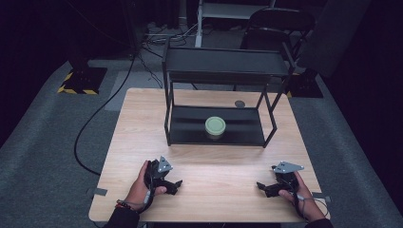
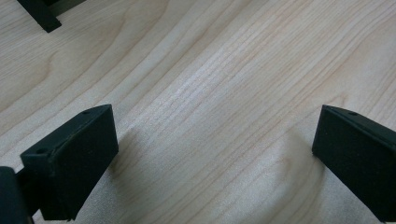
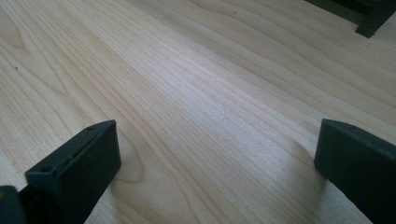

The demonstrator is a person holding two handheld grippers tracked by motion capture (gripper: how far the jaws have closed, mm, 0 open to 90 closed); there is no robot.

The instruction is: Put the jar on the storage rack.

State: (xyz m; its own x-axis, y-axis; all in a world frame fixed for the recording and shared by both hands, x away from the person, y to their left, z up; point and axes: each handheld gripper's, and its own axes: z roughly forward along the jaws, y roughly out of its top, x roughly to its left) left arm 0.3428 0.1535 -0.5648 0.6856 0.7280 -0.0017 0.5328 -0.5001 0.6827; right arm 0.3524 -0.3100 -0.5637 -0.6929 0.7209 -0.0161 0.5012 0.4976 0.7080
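Observation:
A pale green round container [image 1: 215, 127] stands on the lower shelf of a black two-tier rack [image 1: 223, 71] at the middle of the wooden table [image 1: 142, 123]. My left gripper [image 1: 177, 186] rests near the table's front left, held by a hand, jaws wide apart over bare wood. My right gripper [image 1: 262, 187] rests near the front right, also open. In the left gripper view the gripper [image 2: 215, 140] has nothing between its black jaws. The right gripper view shows the same: the gripper [image 3: 217, 149] open above plain wood grain.
A rack foot [image 2: 41, 16] appears at the top left of the left gripper view, another rack foot [image 3: 371, 18] at the top right of the right gripper view. A small dark disc [image 1: 239, 103] lies behind the rack. A black chair [image 1: 280, 23] and cables sit beyond the table.

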